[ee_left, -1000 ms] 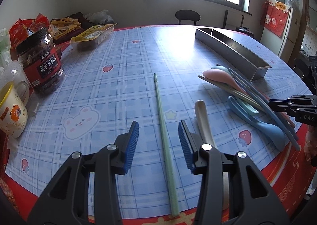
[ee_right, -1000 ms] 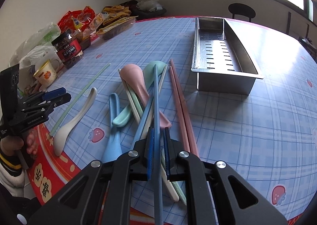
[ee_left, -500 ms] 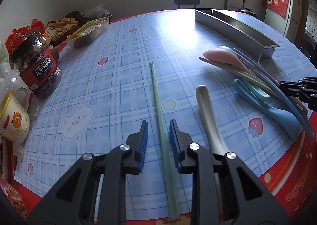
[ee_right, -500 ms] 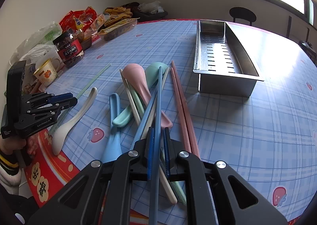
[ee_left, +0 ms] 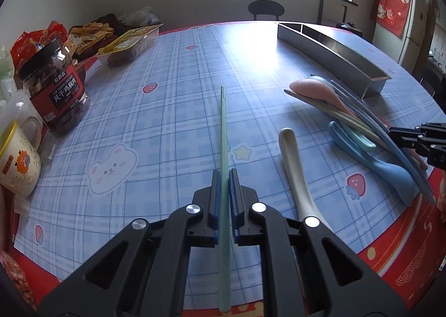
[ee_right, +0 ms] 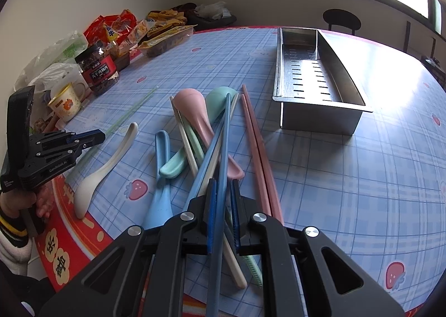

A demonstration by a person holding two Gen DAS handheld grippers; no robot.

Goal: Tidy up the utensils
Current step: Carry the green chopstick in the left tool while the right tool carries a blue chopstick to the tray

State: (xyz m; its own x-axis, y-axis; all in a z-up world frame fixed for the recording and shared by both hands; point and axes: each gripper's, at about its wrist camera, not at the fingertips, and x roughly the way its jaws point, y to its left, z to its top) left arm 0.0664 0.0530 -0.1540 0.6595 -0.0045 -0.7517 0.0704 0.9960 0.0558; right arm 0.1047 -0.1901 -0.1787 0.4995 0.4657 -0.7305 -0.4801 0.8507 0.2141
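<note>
- My left gripper (ee_left: 223,177) has its blue pads pressed tight on the green chopstick (ee_left: 223,127), which runs straight ahead over the checked tablecloth (ee_left: 167,127).
- My right gripper (ee_right: 223,185) is clamped narrow on a blue chopstick (ee_right: 225,132) whose far end rests on the utensil pile.
- In that pile I see a pink spoon (ee_right: 195,113), a mint spoon (ee_right: 220,96), a blue spoon (ee_right: 161,149) and two pink chopsticks (ee_right: 256,144).
- A white spoon (ee_left: 292,166) lies just right of the green chopstick, apart from it.
- The steel tray (ee_right: 348,119) stands beyond the pile with nothing in the near compartment I can see.
- A jar (ee_left: 53,85) and mug (ee_left: 16,160) sit at the left edge.
</note>
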